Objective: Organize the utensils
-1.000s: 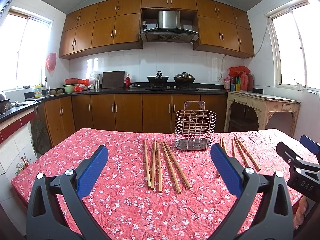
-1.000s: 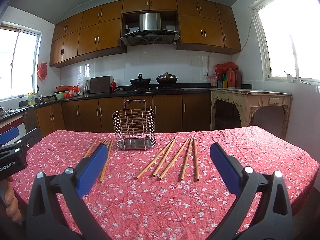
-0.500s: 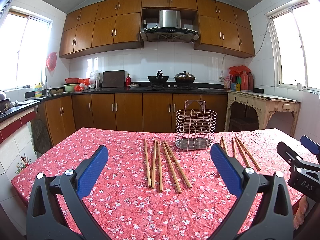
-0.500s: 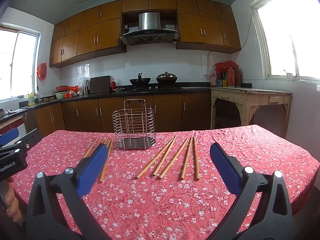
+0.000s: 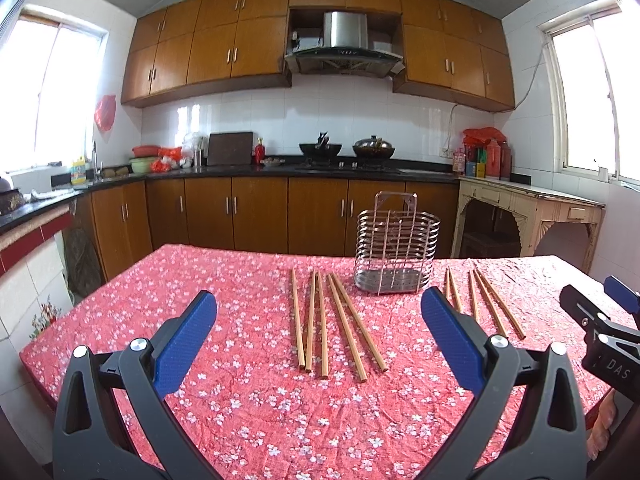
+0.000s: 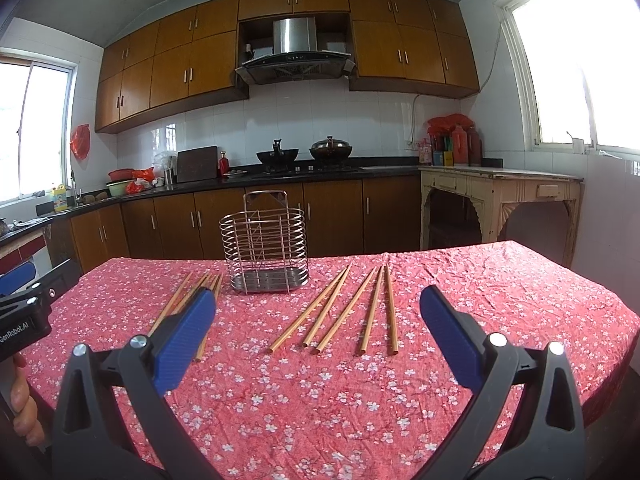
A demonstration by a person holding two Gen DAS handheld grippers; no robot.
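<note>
A wire utensil holder (image 5: 396,254) stands upright at the far middle of the red floral table; it also shows in the right wrist view (image 6: 267,258). Several wooden chopsticks (image 5: 328,322) lie left of it and several more chopsticks (image 5: 486,304) right of it. In the right wrist view the right group (image 6: 348,312) lies ahead and the left group (image 6: 192,298) is partly hidden by my finger. My left gripper (image 5: 318,338) is open and empty, above the near table. My right gripper (image 6: 316,334) is open and empty too.
The red floral tablecloth (image 5: 224,292) covers the table, with edges at left, right and near. The right gripper's body (image 5: 600,332) shows at the left view's right edge. Kitchen counters (image 5: 240,170) and a cream side table (image 6: 500,184) stand behind.
Both grippers have drifted slightly; the scene sits a touch lower in the views. Nothing was grasped or moved on the table.
</note>
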